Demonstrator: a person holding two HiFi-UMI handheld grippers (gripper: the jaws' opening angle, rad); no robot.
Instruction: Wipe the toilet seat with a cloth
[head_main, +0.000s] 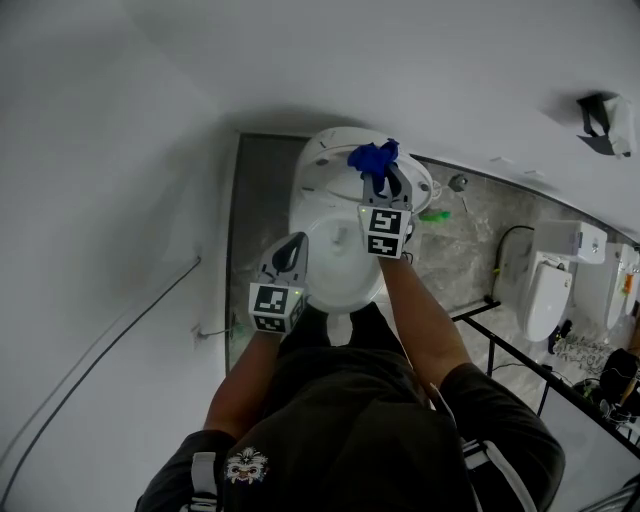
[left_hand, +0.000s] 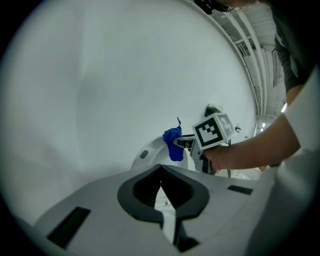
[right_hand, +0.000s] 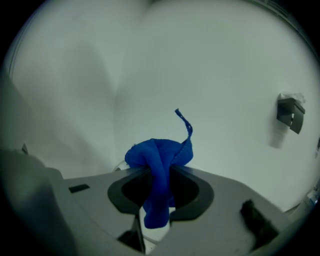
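Observation:
A white toilet stands below me against the wall, and its seat rim shows in the head view. My right gripper is over the back of the toilet, shut on a bunched blue cloth. In the right gripper view the cloth hangs down between the jaws of the gripper. My left gripper hovers by the seat's left side, shut and empty. In the left gripper view its jaws meet; beyond them are the cloth and the right gripper's marker cube.
White walls close in on the left and behind the toilet. A second toilet stands at the right beyond a black rail. A green item lies on the grey tiled floor. A black fixture is mounted on the wall.

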